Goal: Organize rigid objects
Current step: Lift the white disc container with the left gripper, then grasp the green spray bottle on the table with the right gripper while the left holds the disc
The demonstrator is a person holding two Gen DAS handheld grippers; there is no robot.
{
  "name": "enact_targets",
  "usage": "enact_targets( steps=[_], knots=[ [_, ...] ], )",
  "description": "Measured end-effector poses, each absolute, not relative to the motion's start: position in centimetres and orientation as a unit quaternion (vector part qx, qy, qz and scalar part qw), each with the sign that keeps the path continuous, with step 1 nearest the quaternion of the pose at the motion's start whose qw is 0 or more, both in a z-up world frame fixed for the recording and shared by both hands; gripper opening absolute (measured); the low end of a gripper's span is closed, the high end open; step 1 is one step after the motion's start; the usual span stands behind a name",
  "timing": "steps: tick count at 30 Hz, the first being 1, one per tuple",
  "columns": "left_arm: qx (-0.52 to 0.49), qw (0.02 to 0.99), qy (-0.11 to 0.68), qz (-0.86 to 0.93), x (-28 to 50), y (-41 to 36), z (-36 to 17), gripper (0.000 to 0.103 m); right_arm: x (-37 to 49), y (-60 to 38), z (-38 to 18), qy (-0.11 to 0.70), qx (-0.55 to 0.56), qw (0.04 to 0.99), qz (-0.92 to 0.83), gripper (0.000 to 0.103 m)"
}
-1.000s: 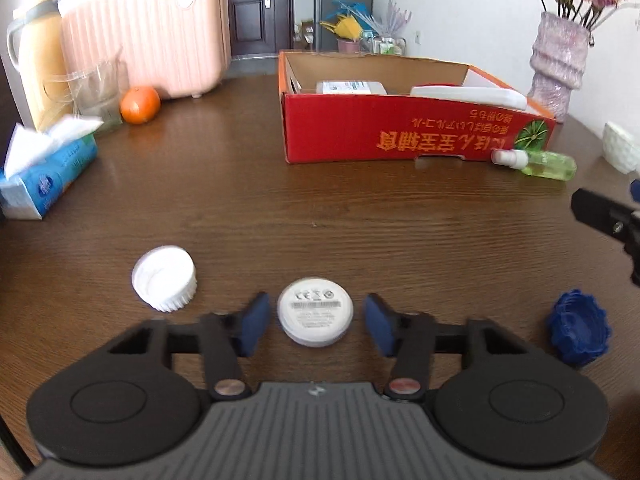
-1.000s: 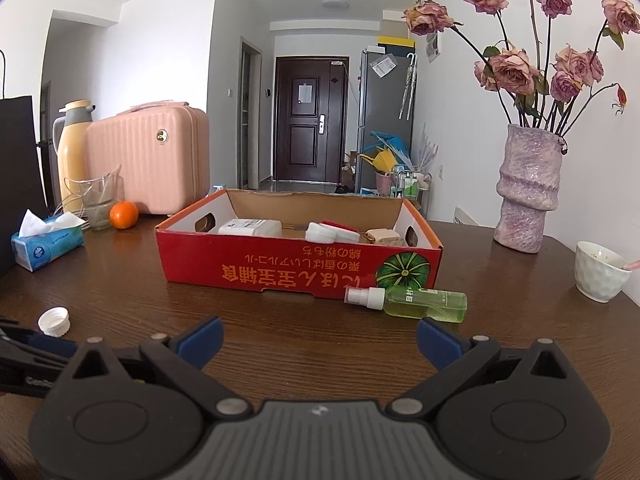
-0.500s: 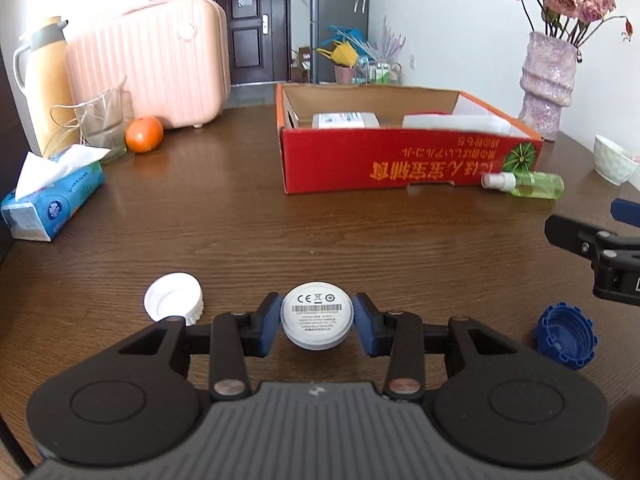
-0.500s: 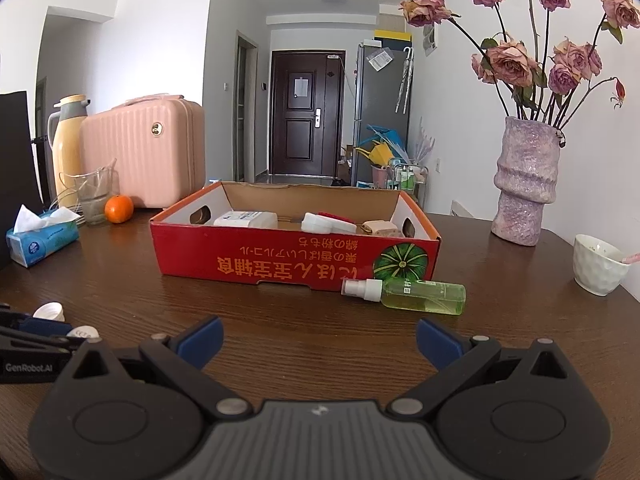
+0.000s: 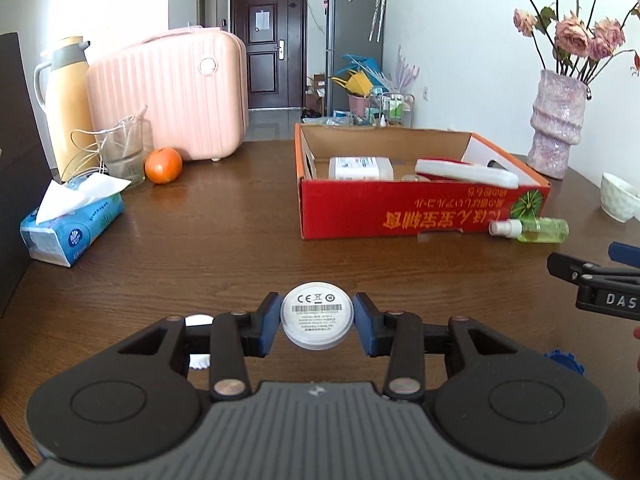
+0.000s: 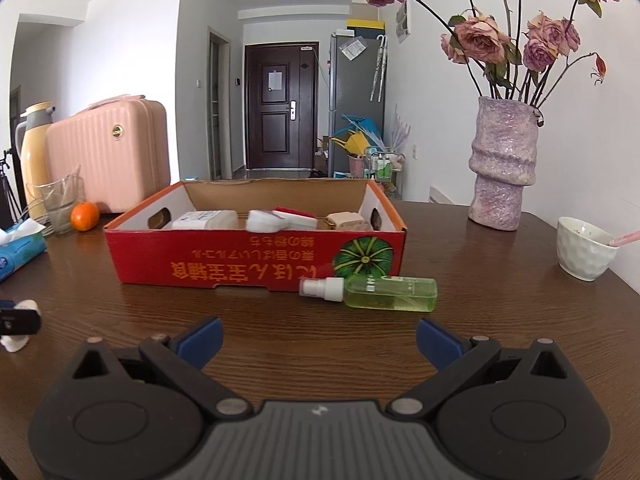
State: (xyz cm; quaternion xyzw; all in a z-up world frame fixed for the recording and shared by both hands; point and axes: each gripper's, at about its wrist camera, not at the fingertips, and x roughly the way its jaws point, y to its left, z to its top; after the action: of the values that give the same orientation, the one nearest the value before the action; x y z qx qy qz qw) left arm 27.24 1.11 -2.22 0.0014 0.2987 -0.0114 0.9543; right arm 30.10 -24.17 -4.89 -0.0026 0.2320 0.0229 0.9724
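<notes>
Left tongs [image 5: 317, 326] clamp the round white labelled disc [image 5: 317, 315]; right tongs [image 6: 319, 338] gape wide. Ahead, the red cardboard box [image 6: 256, 264] holds several items; a green spray bottle [image 6: 370, 293] lies outside.

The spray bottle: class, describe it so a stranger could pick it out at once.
Find the red cardboard box on the brown table. Just in front of its right corner, by the printed green pumpkin, the spray bottle lies on its side. Unlike anything nearby, it is clear with green liquid and a white nozzle pointing left.
</notes>
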Motion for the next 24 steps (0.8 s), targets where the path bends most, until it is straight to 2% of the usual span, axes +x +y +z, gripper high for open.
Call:
enact_targets(
  steps=[24],
  knots=[
    [-0.009, 0.962, 0.273, 0.011, 30.8, 0.1, -0.7, 0.04, 39.8, -27.3, -6.8, 0.256, -0.102, 0.96, 0.035, 0.1]
  ],
)
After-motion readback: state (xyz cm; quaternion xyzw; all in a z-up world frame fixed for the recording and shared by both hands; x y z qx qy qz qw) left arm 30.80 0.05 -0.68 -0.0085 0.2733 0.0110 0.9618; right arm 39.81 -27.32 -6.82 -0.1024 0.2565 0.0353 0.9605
